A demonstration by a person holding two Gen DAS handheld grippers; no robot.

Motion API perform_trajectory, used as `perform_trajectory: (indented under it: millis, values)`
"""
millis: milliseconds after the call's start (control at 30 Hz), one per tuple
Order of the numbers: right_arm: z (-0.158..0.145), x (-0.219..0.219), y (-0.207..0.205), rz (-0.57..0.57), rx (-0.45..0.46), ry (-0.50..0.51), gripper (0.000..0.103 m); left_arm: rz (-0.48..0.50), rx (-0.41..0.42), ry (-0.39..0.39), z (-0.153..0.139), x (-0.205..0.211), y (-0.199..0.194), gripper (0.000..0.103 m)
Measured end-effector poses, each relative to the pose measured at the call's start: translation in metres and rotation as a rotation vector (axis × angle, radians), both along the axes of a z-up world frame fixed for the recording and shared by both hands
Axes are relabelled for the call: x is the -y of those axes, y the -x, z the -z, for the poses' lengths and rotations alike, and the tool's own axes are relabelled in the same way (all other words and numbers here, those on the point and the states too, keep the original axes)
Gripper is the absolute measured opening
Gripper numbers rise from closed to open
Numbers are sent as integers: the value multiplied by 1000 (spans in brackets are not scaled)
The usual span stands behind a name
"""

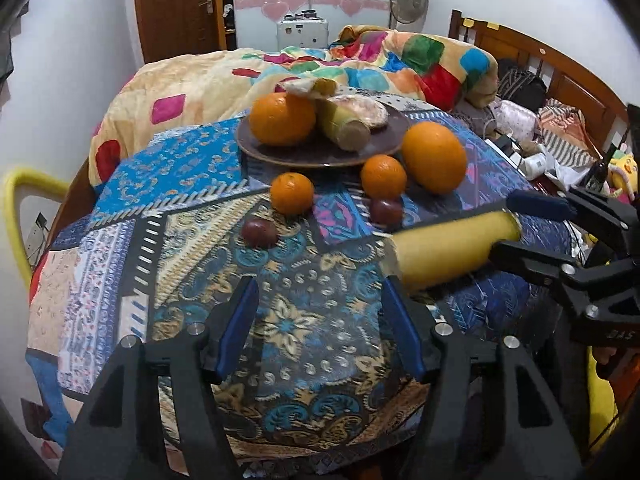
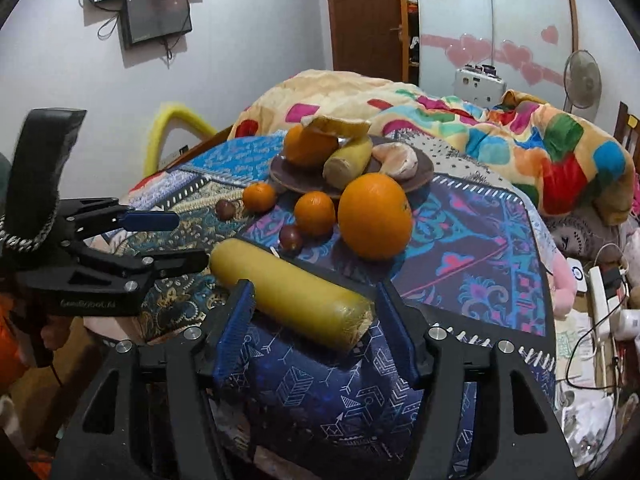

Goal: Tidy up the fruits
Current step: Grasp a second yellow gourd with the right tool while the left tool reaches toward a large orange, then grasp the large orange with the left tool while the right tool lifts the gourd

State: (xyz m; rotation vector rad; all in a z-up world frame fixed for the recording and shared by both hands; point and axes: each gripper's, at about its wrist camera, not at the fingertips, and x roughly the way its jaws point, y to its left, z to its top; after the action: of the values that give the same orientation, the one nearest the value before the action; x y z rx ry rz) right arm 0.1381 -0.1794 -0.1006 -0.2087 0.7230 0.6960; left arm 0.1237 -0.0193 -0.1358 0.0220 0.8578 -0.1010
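A plate (image 1: 256, 148) already holds an orange and a few other fruits; five fruits lie before it. Right claw (image 2: 316, 312), spread, straddles what looks like a yellow cylinder (image 2: 288, 292); left claw (image 1: 320, 320) spread, empty.

Oranges (image 1: 434, 157) orange; plate (image 1: 256, 146) brown; cloth (image 1: 312, 320) blue/gold paisley patchwork; tool pads (image 1: 240, 328) blue.

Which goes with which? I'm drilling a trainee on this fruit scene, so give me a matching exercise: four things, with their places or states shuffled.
1. long yellow roll
2. peeled citrus
3. large loose orange
4. left gripper

A. on the brown plate
B. open, holding nothing
C. between the open right gripper's fingers
D. on the patterned cloth, beside the plate

Pairs: 1-C, 2-A, 3-D, 4-B.
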Motion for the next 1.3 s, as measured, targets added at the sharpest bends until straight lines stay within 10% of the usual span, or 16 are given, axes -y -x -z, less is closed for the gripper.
perform_trajectory:
  millis: [500, 800, 1300]
  values:
    - [12, 23, -1, -18, -74, 64, 63, 50, -1, 48, 2, 41, -32, 63]
    - [17, 20, -8, 3, -82, 49, 46, 66, -24, 35, 4, 44, -31, 63]
    - [15, 76, -49, 256, -102, -51, 35, 74, -11, 60, -11, 54, -46, 63]
